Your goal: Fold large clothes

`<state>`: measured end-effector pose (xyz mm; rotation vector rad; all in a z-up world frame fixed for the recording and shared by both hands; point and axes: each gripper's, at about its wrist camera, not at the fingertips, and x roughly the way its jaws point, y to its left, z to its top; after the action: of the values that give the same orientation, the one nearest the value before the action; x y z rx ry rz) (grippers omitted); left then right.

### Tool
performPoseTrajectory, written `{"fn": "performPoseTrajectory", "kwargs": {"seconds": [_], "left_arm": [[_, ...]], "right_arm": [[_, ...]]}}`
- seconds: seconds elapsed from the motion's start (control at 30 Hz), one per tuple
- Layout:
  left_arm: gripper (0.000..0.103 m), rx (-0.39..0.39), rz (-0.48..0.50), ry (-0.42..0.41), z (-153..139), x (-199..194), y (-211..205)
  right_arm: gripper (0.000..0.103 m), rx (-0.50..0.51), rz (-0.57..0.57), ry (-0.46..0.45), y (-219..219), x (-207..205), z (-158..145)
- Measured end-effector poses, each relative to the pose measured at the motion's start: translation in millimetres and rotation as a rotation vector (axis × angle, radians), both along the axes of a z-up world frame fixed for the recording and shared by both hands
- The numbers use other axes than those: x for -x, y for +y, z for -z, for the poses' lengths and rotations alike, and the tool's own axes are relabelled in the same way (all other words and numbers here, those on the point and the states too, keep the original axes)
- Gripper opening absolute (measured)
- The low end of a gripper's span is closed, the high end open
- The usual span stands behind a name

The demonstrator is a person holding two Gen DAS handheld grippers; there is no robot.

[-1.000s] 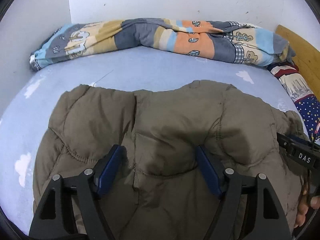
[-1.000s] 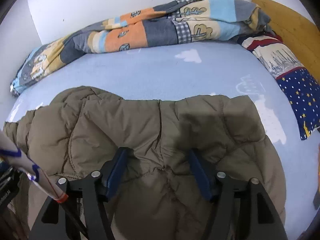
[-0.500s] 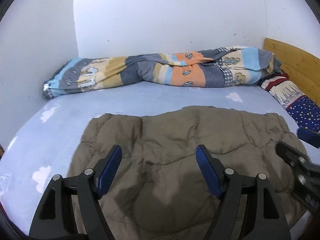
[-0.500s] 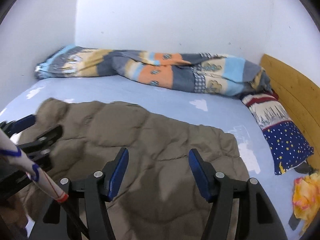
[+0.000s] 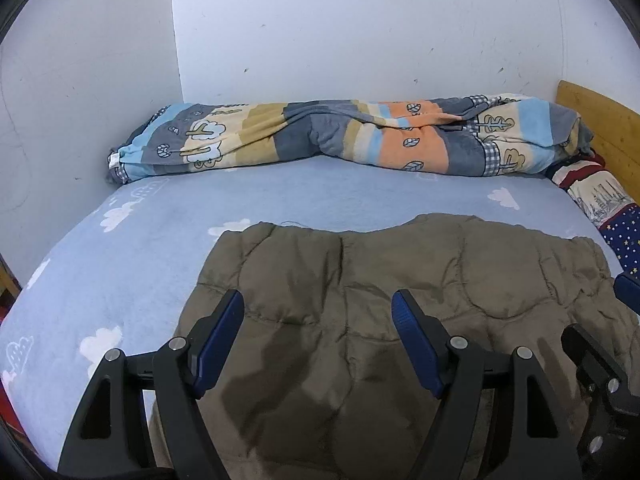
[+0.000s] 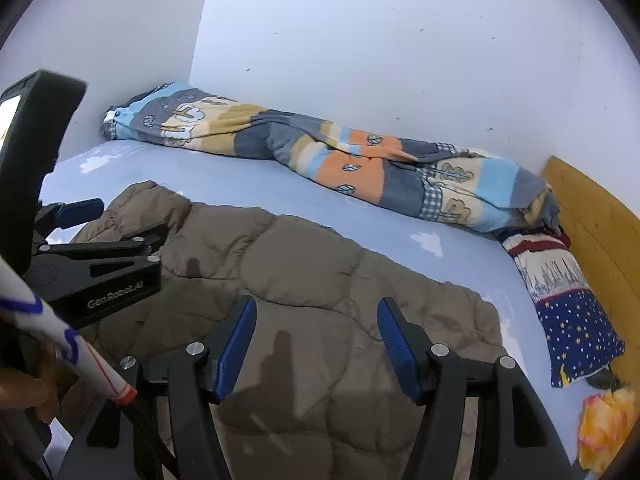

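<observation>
On the blue bed, a folded quilted jacket lies under two spread tools.

From the left wrist, the left tool (image 5: 318, 340) hangs above the olive jacket (image 5: 400, 300) with its jaws spread, pinching nothing; the jacket lies on the bed sheet (image 5: 120, 260), well short of the rolled blanket (image 5: 340, 140). From the right wrist, the right tool (image 6: 316, 340) is likewise spread and empty over the jacket's near half. The next fold likely goes best with both tools pinching matching edge corners and moving together.
</observation>
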<state>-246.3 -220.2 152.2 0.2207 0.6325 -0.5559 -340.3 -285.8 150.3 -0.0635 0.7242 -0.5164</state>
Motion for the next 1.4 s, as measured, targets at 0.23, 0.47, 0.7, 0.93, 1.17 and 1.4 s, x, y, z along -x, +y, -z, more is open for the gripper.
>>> {"fn": "performPoseTrajectory", "kwargs": {"seconds": [0.23, 0.47, 0.7, 0.93, 1.17, 1.4], "left_arm": [[0.075, -0.007, -0.008, 0.011, 2, -8, 7], [0.075, -0.029, -0.013, 0.033, 9, -12, 9], [0.075, -0.064, -0.015, 0.069, 21, -17, 5], [0.075, -0.121, -0.017, 0.107, 36, -22, 1], [0.075, -0.128, -0.017, 0.132, 42, -27, 2], [0.075, -0.065, -0.029, 0.12, 28, -27, 14]], "right_arm": [[0.068, 0.022, -0.023, 0.024, 11, -10, 9], [0.068, 0.029, -0.038, 0.043, 14, -13, 15], [0.068, 0.013, -0.038, 0.07, 12, -18, 24], [0.068, -0.022, -0.039, 0.131, 8, -24, 42], [0.068, -0.035, -0.045, 0.182, 4, -31, 59], [0.068, -0.036, -0.05, 0.163, 6, -27, 46]]}}
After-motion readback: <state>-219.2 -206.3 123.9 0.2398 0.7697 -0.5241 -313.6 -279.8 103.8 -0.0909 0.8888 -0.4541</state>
